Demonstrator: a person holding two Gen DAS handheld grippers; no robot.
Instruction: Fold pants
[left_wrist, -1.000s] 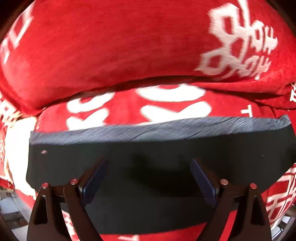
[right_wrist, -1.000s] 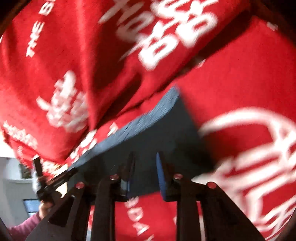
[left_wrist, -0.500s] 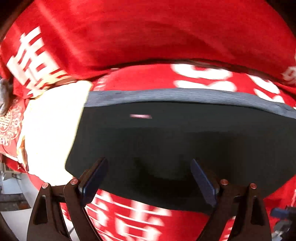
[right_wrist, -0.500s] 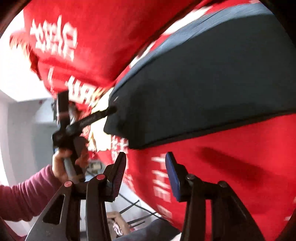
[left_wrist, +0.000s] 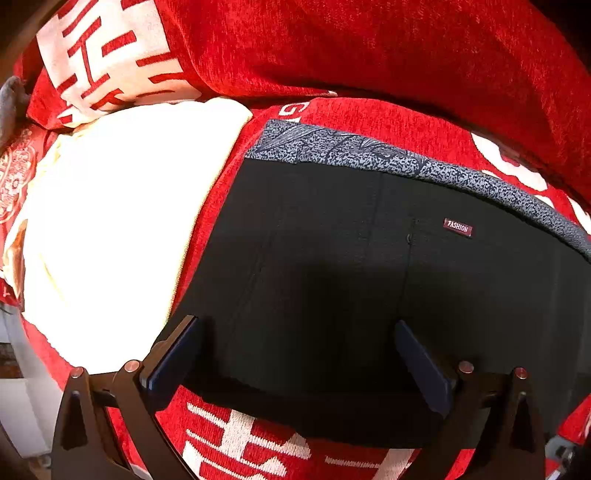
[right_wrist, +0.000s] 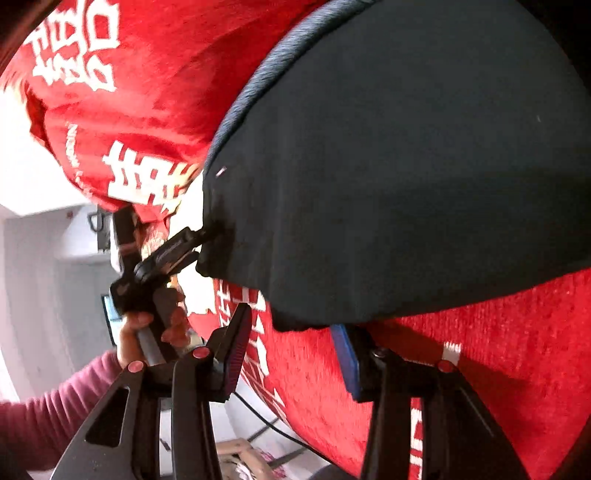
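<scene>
Black folded pants (left_wrist: 351, 266) with a speckled grey waistband (left_wrist: 388, 155) and a small "FASHION" tag (left_wrist: 458, 228) lie on a red cover with white characters (left_wrist: 369, 114). My left gripper (left_wrist: 295, 354) is open, its jaws spread wide over the pants' near edge. In the right wrist view the pants (right_wrist: 406, 166) fill the upper right. My right gripper (right_wrist: 291, 350) is open, just below the pants' lower corner. The left gripper (right_wrist: 207, 236) shows there touching the pants' left edge, held by a hand in a pink sleeve (right_wrist: 140, 332).
A big red cushion (left_wrist: 369, 44) lies behind the pants. A bright white patch (left_wrist: 122, 221) sits left of the pants. The red cover's edge drops to a floor with cables (right_wrist: 266, 424) and a grey wall (right_wrist: 37, 277).
My right gripper has let go of the pants, opened and pulled back to the lower corner. My left gripper has shifted left along the pants; the tag now shows.
</scene>
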